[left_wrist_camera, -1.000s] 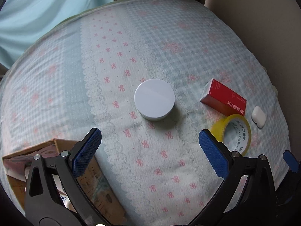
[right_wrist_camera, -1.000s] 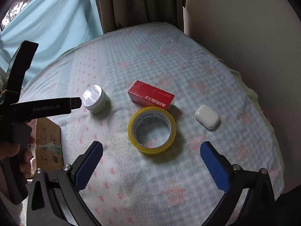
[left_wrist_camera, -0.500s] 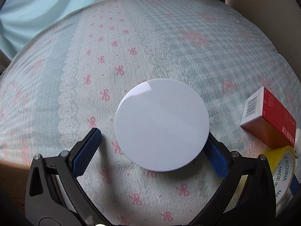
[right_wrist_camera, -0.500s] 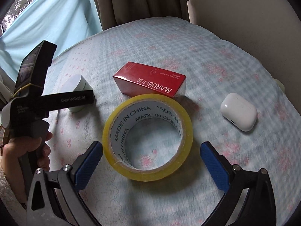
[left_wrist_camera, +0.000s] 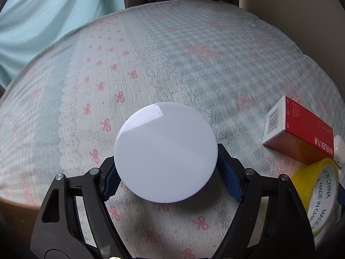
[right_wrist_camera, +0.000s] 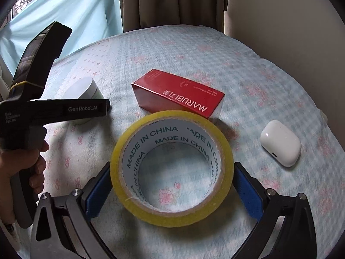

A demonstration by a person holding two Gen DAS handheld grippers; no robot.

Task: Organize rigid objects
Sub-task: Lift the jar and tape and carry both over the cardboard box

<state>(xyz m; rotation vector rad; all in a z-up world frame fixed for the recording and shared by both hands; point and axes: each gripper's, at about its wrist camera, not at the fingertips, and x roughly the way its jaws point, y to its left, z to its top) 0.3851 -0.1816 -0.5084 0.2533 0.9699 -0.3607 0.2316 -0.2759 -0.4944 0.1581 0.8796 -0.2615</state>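
My left gripper [left_wrist_camera: 170, 179] is shut on a round white jar [left_wrist_camera: 165, 152]; its blue pads press both sides under the lid. The jar also shows in the right wrist view [right_wrist_camera: 86, 90], partly behind the left gripper's body [right_wrist_camera: 54, 112]. My right gripper [right_wrist_camera: 172, 191] is shut on a yellow tape roll [right_wrist_camera: 172, 168], blue pads against its two sides; the roll lies flat on the cloth. It also shows in the left wrist view [left_wrist_camera: 317, 196].
A red MARUBI box [right_wrist_camera: 179, 96] lies just behind the tape, also seen in the left wrist view [left_wrist_camera: 299, 133]. A white earbud case [right_wrist_camera: 280, 142] lies to the right. A bow-patterned cloth [left_wrist_camera: 151, 64] covers the surface. Curtains [right_wrist_camera: 172, 2] hang behind.
Both grippers moved forward and down, then closed: the left on the white jar, the right on the tape roll. A second ago both were open and well back.
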